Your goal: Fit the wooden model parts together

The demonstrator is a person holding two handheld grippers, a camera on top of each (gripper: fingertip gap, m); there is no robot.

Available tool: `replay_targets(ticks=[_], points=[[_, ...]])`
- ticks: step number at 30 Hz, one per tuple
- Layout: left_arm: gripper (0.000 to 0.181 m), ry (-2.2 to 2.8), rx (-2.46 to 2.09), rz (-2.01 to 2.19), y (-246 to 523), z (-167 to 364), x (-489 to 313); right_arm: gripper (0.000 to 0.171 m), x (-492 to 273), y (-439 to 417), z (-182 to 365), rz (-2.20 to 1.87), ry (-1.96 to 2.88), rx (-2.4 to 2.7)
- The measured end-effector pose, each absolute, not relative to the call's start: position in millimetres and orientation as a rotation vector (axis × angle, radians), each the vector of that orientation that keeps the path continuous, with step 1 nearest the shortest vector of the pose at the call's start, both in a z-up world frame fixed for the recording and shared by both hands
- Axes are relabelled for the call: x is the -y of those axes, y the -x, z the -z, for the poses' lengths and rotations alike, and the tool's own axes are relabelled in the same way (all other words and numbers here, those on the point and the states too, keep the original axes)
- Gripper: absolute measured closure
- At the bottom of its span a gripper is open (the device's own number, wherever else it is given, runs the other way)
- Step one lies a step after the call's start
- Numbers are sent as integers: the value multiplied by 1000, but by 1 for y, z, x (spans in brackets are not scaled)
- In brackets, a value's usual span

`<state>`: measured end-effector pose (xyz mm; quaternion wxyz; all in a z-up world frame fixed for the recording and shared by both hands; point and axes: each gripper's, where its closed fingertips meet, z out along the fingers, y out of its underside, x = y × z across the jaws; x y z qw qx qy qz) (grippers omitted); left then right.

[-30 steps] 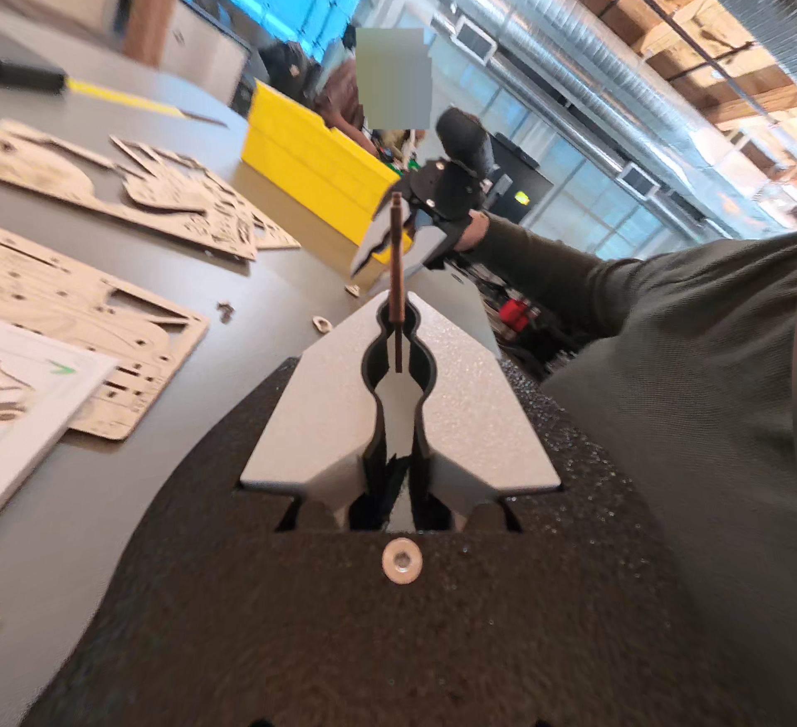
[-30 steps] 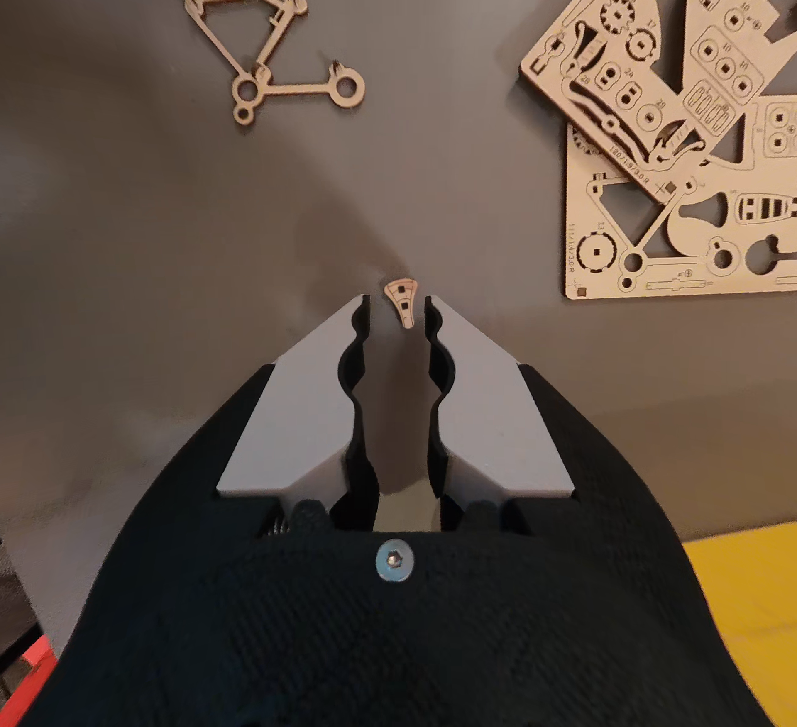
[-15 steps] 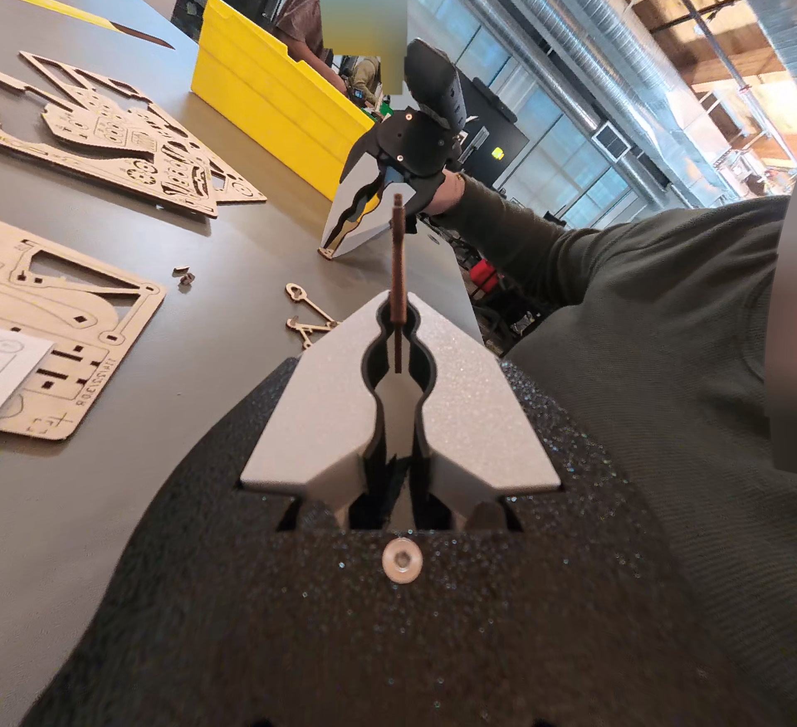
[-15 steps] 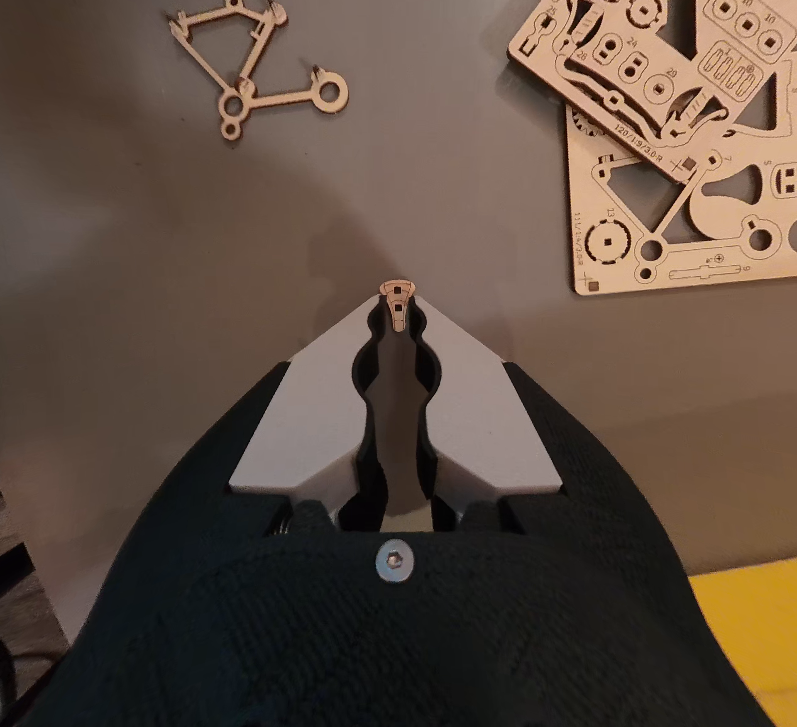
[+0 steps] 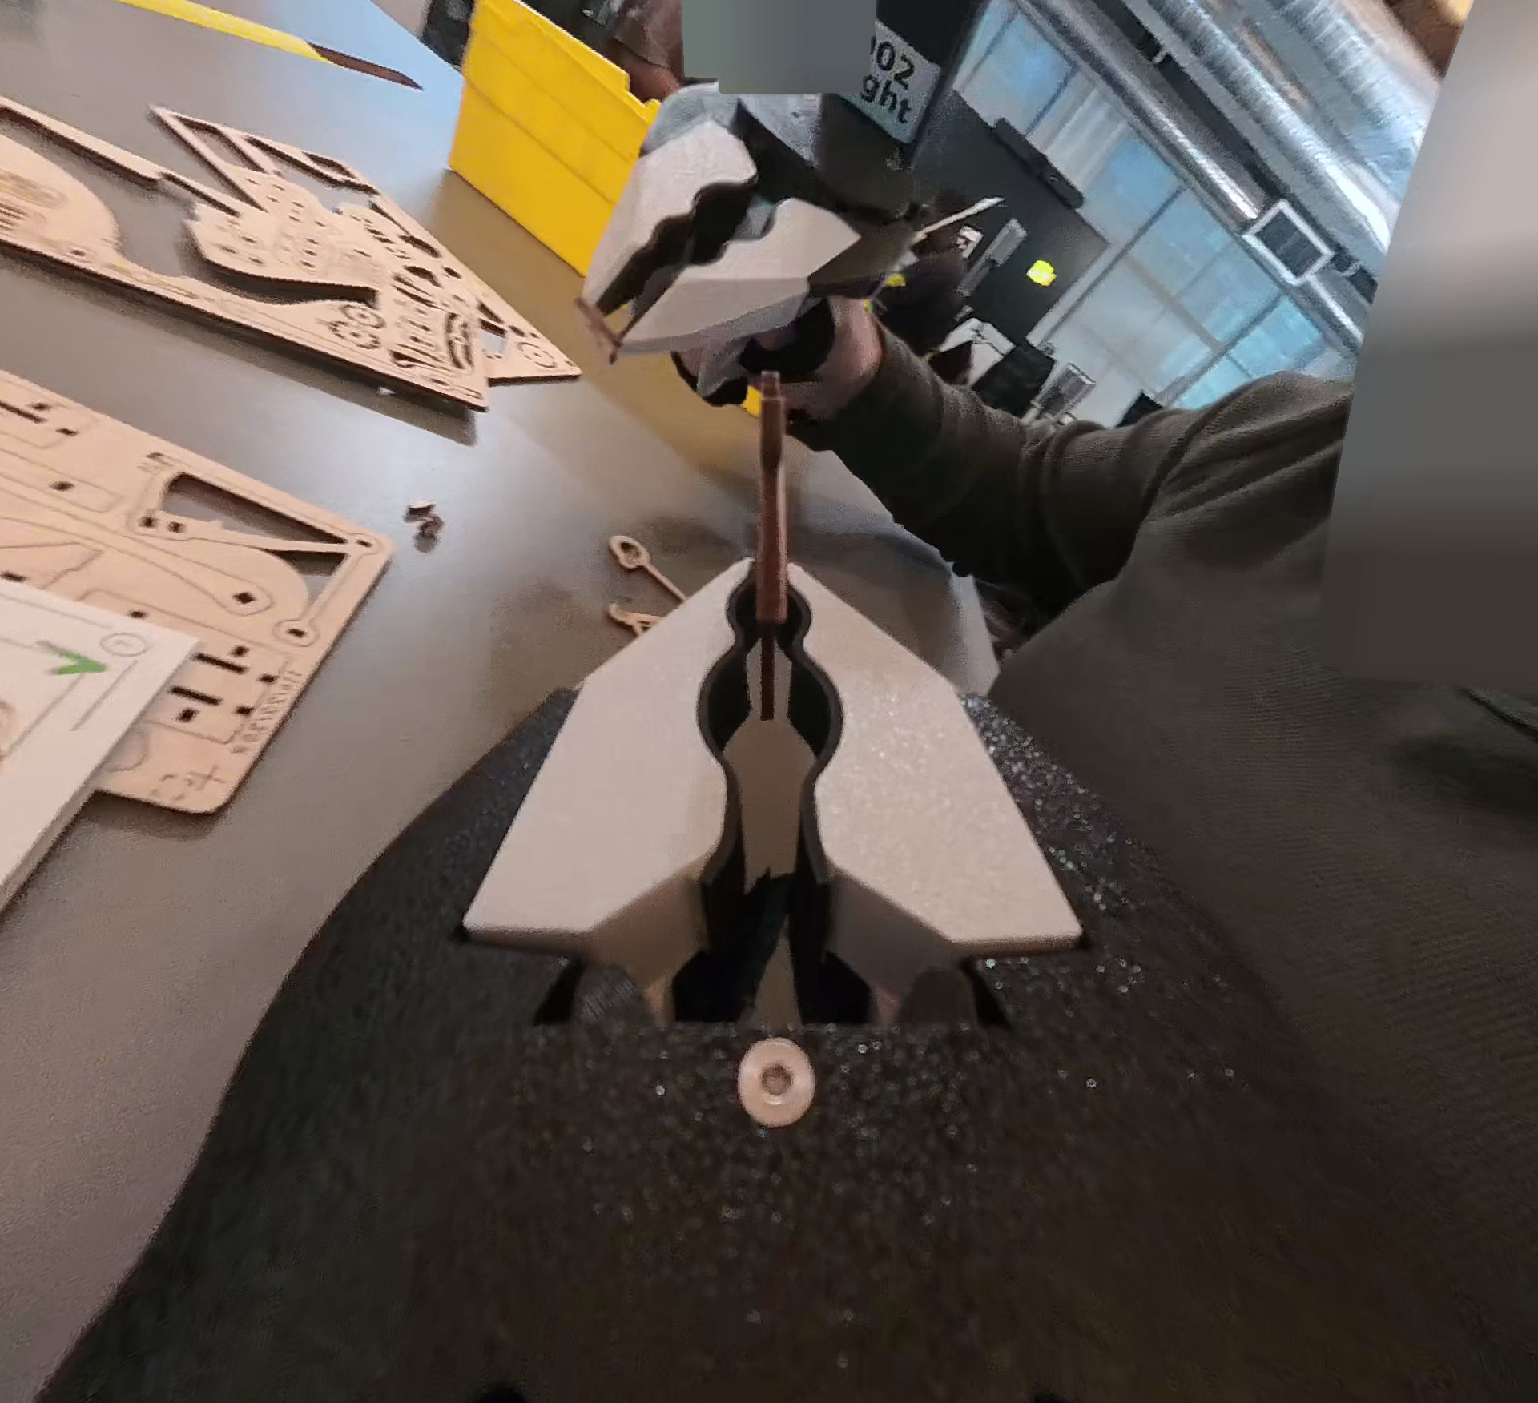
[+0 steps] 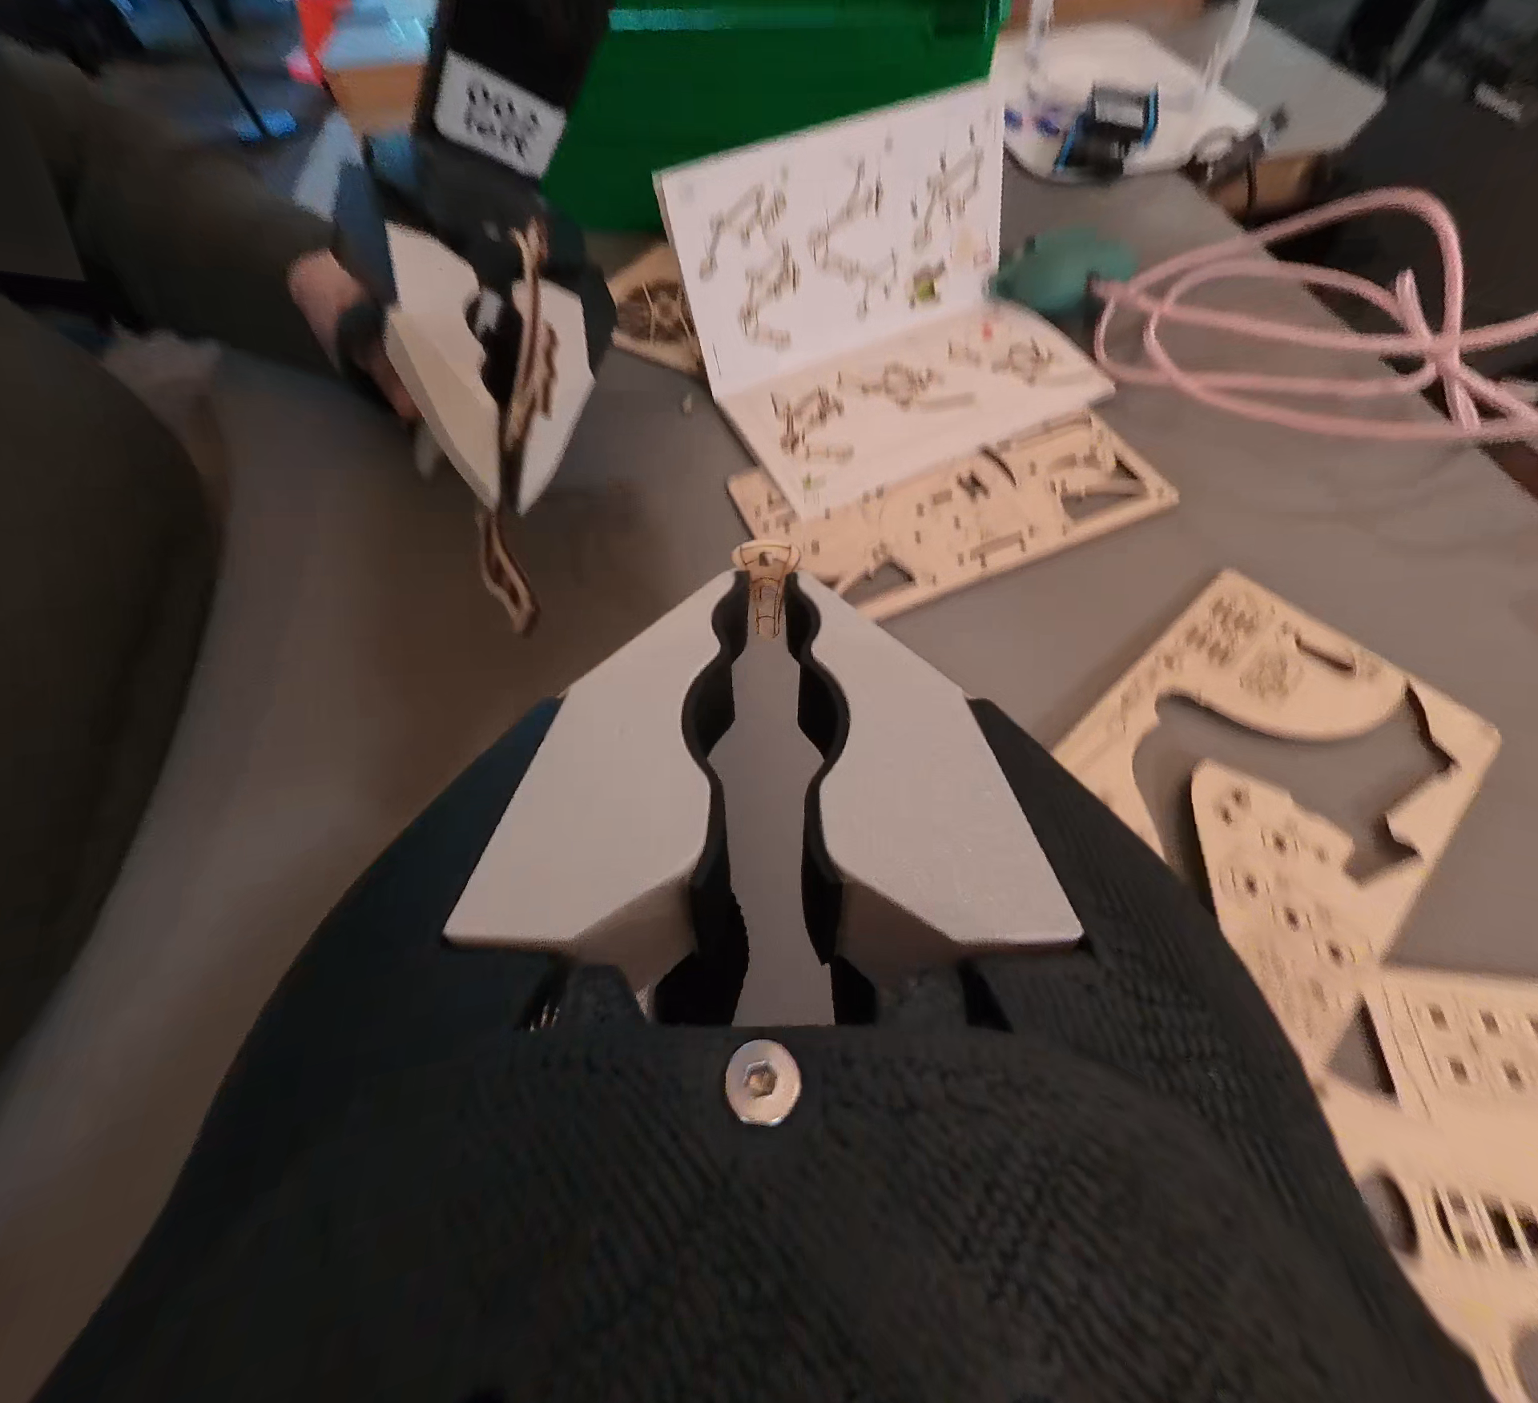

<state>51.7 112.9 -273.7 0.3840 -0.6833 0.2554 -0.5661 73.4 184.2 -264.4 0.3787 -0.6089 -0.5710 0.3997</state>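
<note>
My left gripper is shut on a long thin wooden part, seen edge-on and sticking up out of the tips. In the right wrist view the same part shows as a wavy strip hanging from the left gripper. My right gripper is shut on a small fan-shaped wooden piece and holds it above the grey table. In the left wrist view the right gripper hovers above and beyond the left one, tips apart from the strip.
Laser-cut wooden sheets lie on the table with an open instruction booklet. A yellow bin, a green crate and pink cables stand farther off. A loose wooden frame lies near the left tips. The grippers' ends are close to 8 centimetres from one another.
My right gripper closed on the small piece on the table, lifted it and swung up to face the left gripper. The left gripper kept hold of its strip.
</note>
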Motion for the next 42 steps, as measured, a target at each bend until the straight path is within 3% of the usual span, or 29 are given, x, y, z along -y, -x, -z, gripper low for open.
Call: replay_targets(ticks=[11, 19, 28, 42], points=[[181, 1799, -741, 1020, -25, 287, -139, 165, -187, -20, 238, -1090, 1131, 1419], [181, 1727, -738, 1020, -29, 279, -137, 165, -172, -28, 238, -1038, 1034, 1411], [181, 1572, -1149, 327, -27, 300, -137, 166, -134, -33, 251, -913, 866, 1530], [181, 1493, -1304, 318, -40, 314, -121, 171, -130, -47, 262, -908, 909, 1547]])
